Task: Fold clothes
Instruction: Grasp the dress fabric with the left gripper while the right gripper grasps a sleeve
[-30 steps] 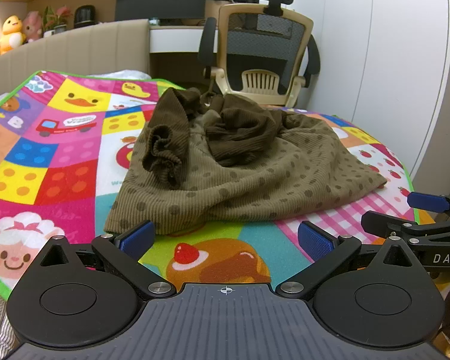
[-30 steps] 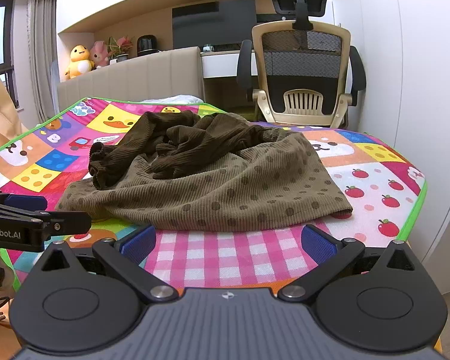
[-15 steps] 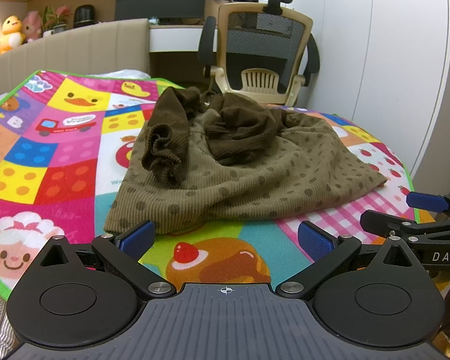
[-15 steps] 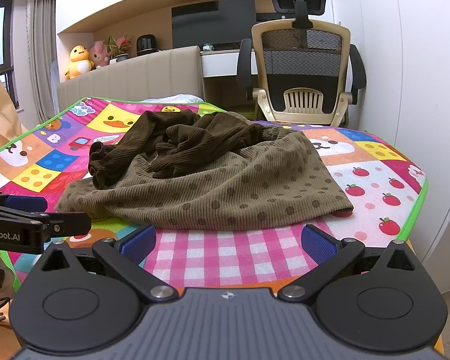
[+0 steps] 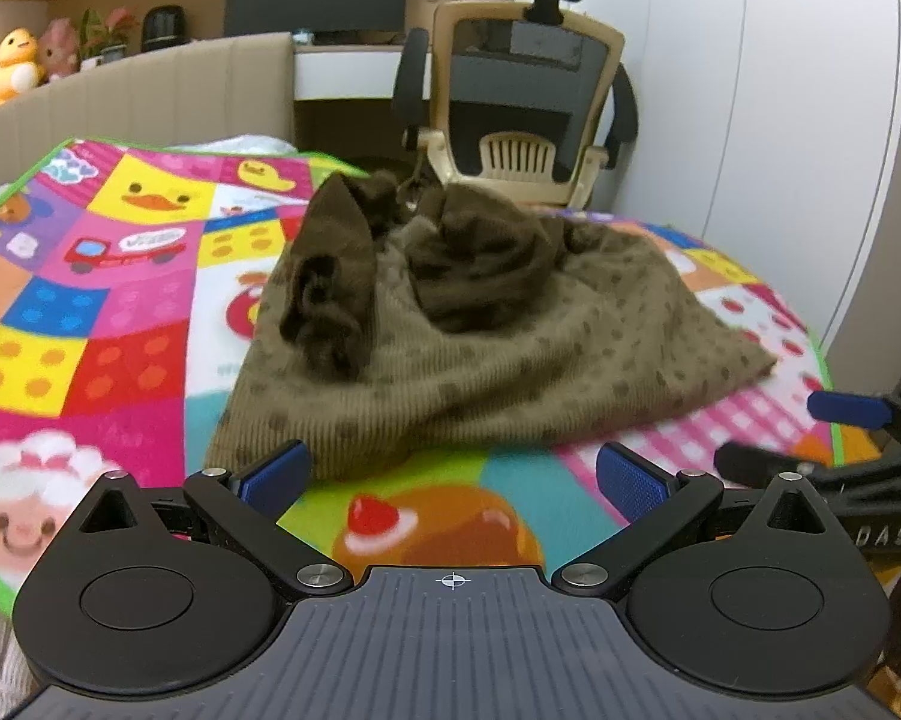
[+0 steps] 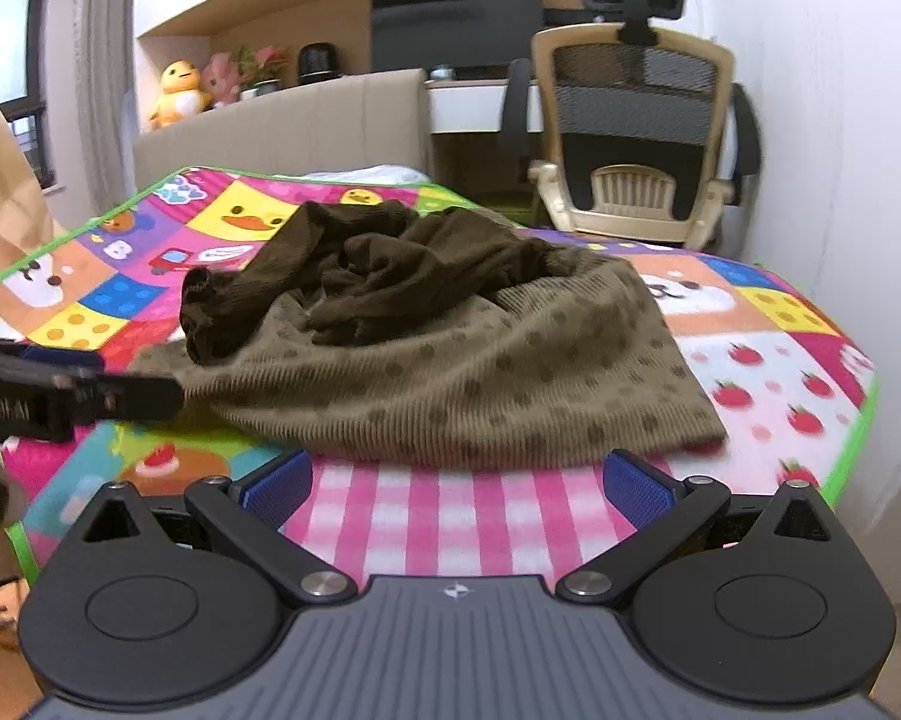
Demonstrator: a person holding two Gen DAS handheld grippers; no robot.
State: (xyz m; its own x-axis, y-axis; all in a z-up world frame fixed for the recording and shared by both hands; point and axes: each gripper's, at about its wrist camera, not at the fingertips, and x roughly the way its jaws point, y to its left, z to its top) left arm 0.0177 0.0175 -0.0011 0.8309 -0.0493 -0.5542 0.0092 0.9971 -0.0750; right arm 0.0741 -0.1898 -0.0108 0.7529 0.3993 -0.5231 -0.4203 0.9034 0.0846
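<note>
Left wrist view: dotted brown garment [image 5: 480, 372] hem runs left-right just beyond both wide-open empty grippers, left gripper [image 5: 450, 474] at near-left corner, right gripper [image 6: 459, 477] near-right

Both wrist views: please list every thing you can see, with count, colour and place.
garment: one, olive with dark dots and a darker brown bunched part on top, crumpled on the mat
play mat: one, many-coloured cartoon squares, under the garment
office chair: one, beige and black, behind the mat
headboard: one, beige, far left
monitor: one, black, on the desk
plush toys: two, yellow and pink, on the ledge
paper bag: one, brown, left edge
left gripper: one, black with blue pads, open
right gripper: one, same, open
</note>
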